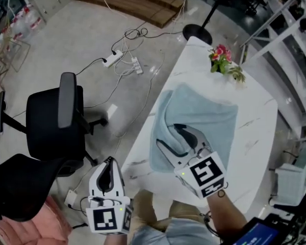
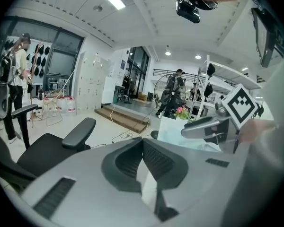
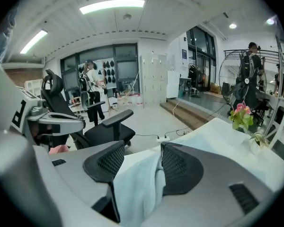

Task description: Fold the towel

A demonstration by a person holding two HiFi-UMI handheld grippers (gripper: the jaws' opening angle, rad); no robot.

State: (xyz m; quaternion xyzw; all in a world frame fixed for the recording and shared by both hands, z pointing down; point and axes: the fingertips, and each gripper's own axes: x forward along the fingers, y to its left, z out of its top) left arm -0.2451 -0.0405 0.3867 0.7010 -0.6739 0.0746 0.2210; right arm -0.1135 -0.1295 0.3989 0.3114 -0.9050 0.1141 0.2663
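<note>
A light blue towel (image 1: 206, 116) lies on the white marble table (image 1: 257, 137), with its left edge turned over into a thick fold. My right gripper (image 1: 168, 135) hovers over the towel's near left part with its jaws wide apart. In the right gripper view a ridge of the towel (image 3: 137, 183) rises between the spread jaws of that gripper (image 3: 142, 146), and the pads do not press on it. My left gripper (image 1: 109, 161) hangs off the table's near left edge, above the floor. Its jaws (image 2: 143, 142) are shut with nothing between them.
A small vase of pink flowers (image 1: 222, 57) stands at the table's far end, beside a black round lamp base (image 1: 196, 33). A black office chair (image 1: 56, 119) stands on the floor to the left. A power strip and cables (image 1: 117, 59) lie beyond it.
</note>
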